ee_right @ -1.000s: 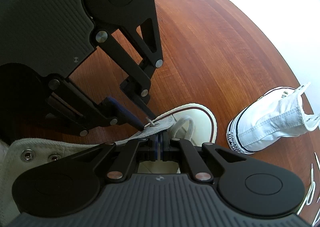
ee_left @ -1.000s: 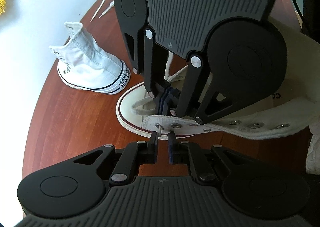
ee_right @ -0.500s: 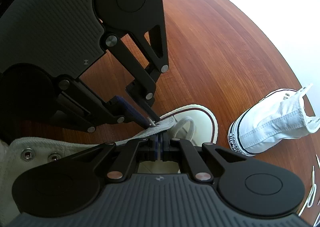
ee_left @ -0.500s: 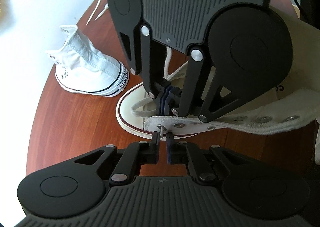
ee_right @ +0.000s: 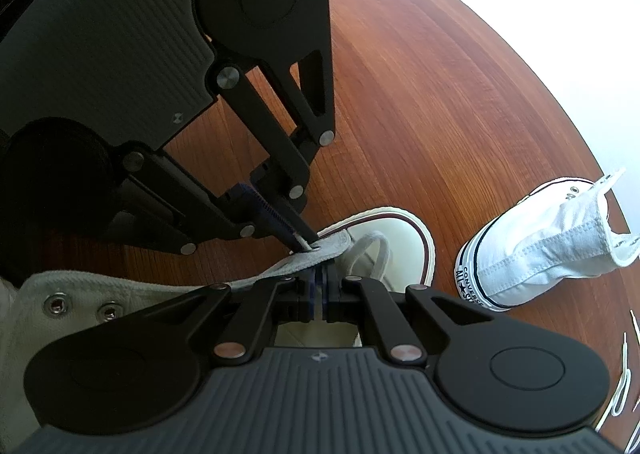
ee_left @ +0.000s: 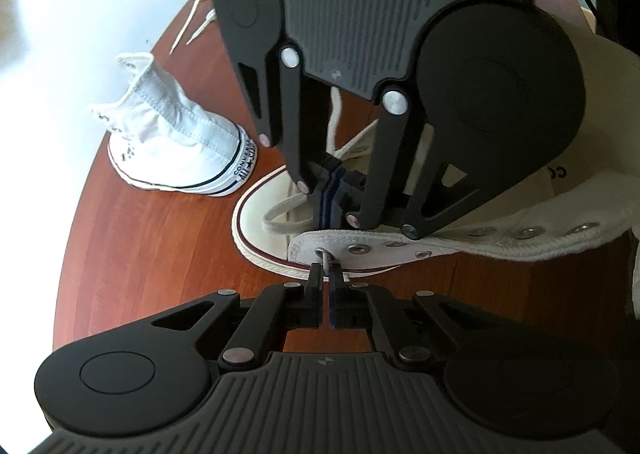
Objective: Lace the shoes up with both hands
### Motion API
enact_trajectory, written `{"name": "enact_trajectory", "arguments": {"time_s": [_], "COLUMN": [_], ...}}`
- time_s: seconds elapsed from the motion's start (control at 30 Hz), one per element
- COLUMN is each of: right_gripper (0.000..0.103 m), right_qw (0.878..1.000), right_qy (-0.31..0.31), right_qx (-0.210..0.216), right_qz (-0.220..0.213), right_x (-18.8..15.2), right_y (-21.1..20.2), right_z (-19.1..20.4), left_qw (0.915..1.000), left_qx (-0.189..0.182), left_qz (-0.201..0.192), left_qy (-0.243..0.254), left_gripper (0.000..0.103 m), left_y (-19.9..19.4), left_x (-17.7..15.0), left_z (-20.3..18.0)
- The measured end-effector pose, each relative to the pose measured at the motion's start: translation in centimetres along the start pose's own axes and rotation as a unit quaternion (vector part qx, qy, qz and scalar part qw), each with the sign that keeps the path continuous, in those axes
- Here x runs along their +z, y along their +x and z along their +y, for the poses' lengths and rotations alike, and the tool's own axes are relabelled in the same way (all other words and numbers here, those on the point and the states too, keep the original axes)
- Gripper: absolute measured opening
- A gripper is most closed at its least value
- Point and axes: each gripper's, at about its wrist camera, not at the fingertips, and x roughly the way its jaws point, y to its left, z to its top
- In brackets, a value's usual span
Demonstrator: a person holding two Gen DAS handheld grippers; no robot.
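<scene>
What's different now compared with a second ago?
The left gripper has just closed its fingers on the lace tip poking through the cream shoe's front eyelet. The right gripper came lower and has just been opening slightly. Both shoes stayed put.

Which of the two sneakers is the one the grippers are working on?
The cream high-top sneaker with the dark red sole stripe; both grippers meet at its front eyelet. The white high-top sneaker with the black stripe stands apart, untouched.
</scene>
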Motion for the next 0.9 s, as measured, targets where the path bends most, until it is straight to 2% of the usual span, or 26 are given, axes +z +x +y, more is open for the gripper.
{"name": "enact_trajectory", "arguments": {"time_s": [0.23, 0.43, 0.63, 0.73, 0.9], "right_gripper": [0.033, 0.035, 0.035, 0.035, 0.035], "right_qw": [1.000, 0.999, 0.997, 0.997, 0.995], "right_qy": [0.004, 0.024, 0.049, 0.056, 0.073], "right_qx": [-0.023, -0.043, -0.052, -0.056, -0.055], "right_qz": [-0.001, 0.005, 0.012, 0.016, 0.028], "right_x": [-0.1, -0.3, -0.7, -0.9, -1.2], "right_y": [-2.1, -3.1, -3.2, -3.3, -3.5], "right_z": [0.8, 1.1, 0.9, 0.9, 1.1], "left_qw": [0.9985, 0.9926, 0.9834, 0.9844, 0.9866], "left_qx": [0.013, 0.030, 0.025, 0.025, 0.010], "left_qz": [0.004, 0.019, 0.005, 0.004, -0.010], "left_qy": [-0.054, -0.116, -0.180, -0.174, -0.162], "left_gripper": [0.002, 0.000, 0.000, 0.002, 0.012], "left_y": [-0.3, -0.9, -1.8, -1.8, -1.6], "left_x": [-0.4, -1.6, -2.9, -2.9, -2.3], "left_z": [0.6, 1.5, 2.3, 2.0, 1.7]}}
